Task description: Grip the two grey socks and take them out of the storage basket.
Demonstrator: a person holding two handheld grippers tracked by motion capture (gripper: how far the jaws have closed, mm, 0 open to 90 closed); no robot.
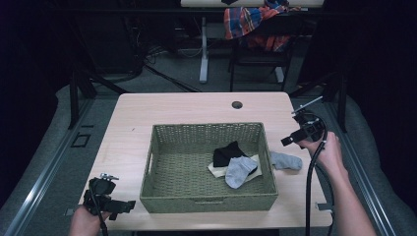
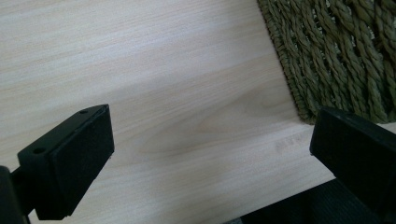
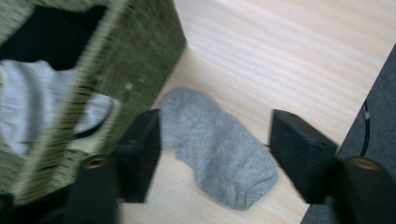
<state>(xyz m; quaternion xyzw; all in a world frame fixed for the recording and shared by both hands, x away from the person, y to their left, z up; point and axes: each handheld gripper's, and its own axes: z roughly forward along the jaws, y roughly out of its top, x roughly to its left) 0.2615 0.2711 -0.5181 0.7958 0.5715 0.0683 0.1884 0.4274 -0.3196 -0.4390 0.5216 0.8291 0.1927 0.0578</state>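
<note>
A green woven basket (image 1: 206, 126) stands mid-table, holding a black sock (image 1: 228, 153), a grey sock (image 1: 240, 170) and a cream one (image 1: 216, 169). Another grey sock (image 1: 286, 161) lies flat on the table just outside the basket's right wall. My right gripper (image 1: 287, 141) hovers above it. In the right gripper view the gripper (image 3: 215, 128) is open, with the grey sock (image 3: 219, 149) below the jaws and untouched, beside the basket wall (image 3: 140, 51). My left gripper (image 1: 125, 206) rests at the table's front left, near the basket's corner (image 2: 336, 51). It (image 2: 210, 158) is open over bare wood.
The wooden table (image 1: 196, 105) has a round cable hole (image 1: 237, 104) near its far edge. Behind it stands a chair draped with a plaid cloth (image 1: 253, 22). A cable trails from the right gripper along the forearm.
</note>
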